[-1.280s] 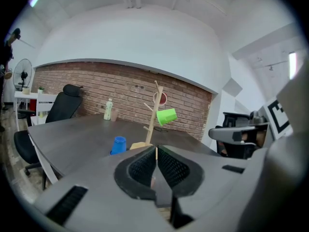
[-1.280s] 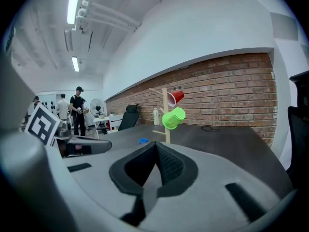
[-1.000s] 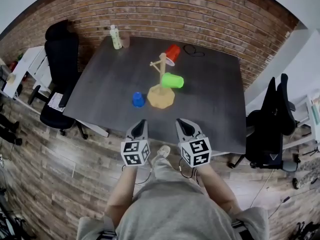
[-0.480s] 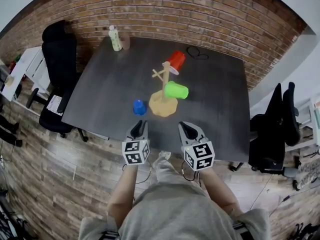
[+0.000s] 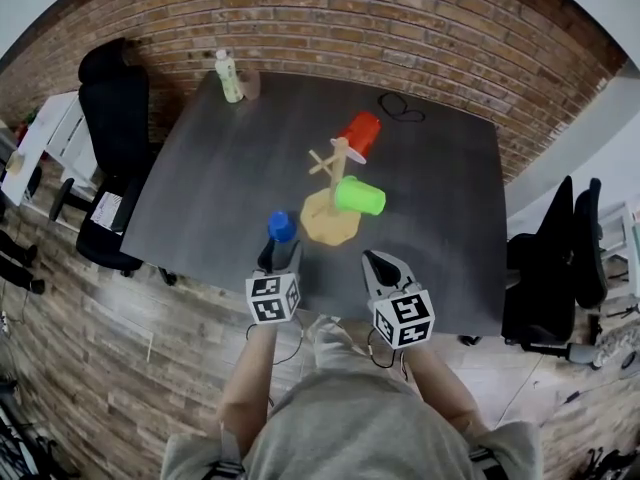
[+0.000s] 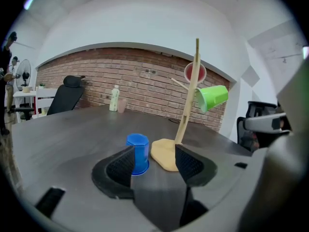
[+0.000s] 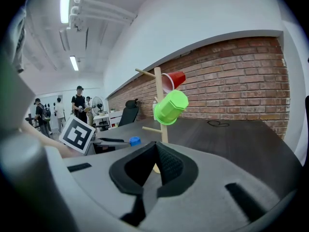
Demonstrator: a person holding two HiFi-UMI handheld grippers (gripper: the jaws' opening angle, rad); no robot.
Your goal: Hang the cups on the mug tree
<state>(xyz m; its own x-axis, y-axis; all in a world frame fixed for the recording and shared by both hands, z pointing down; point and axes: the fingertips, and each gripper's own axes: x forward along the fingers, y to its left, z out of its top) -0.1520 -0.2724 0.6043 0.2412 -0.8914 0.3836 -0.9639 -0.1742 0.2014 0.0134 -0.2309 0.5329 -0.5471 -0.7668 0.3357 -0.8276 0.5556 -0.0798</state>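
A wooden mug tree [image 5: 333, 203] stands mid-table with a red cup [image 5: 360, 133] and a green cup [image 5: 359, 196] hung on its pegs. A blue cup [image 5: 281, 226] stands upside down on the table left of the tree's base. My left gripper [image 5: 281, 255] is just in front of the blue cup [image 6: 137, 153]; its jaws are opening, and the cup sits a little beyond the fingertips, nearer the left one, untouched. My right gripper [image 5: 379, 265] is shut and empty at the table's near edge, right of the tree [image 7: 160, 105].
A dark table [image 5: 230, 158] carries a green bottle [image 5: 230, 76] and a cable [image 5: 399, 108] at the far side. Black office chairs [image 5: 118, 98] stand at the left and right [image 5: 560, 268]. A brick wall [image 5: 400, 18] lies behind. People stand in the background of the right gripper view.
Both grippers have moved forward toward the table. The left one has come up to the blue cup.
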